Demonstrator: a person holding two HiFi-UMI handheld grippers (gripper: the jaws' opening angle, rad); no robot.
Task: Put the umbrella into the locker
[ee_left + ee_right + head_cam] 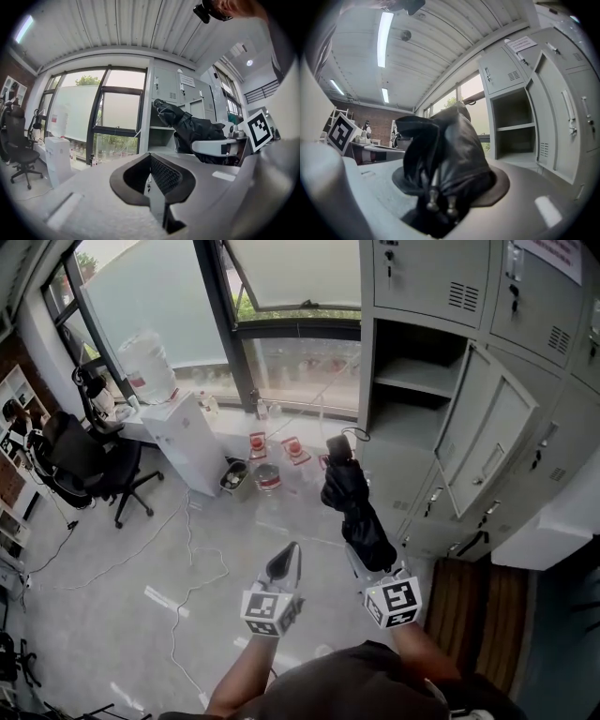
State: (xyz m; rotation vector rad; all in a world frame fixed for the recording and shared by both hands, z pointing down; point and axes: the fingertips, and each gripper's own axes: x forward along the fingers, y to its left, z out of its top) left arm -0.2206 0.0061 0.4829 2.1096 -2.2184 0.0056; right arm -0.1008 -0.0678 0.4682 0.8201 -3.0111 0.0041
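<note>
A black folded umbrella [356, 507] stands up out of my right gripper [366, 559], which is shut on its lower end. In the right gripper view the umbrella [445, 150] fills the space between the jaws, its rib tips hanging low. The grey locker's open compartment [412, 381], with one shelf, lies ahead and to the right, its door [487, 442] swung out. The same locker [515, 126] shows beyond the umbrella. My left gripper [284, 565] hangs to the left, its pads [164, 178] together on nothing. From there the umbrella [192, 129] sits before the locker [161, 131].
A white water dispenser [192, 442] with a big bottle [148, 367] stands by the window. Small containers [267, 474] sit at the window base. A black office chair [89, 465] is at the left, and cables [187, 559] trail over the floor. Shut locker doors [431, 277] surround the open one.
</note>
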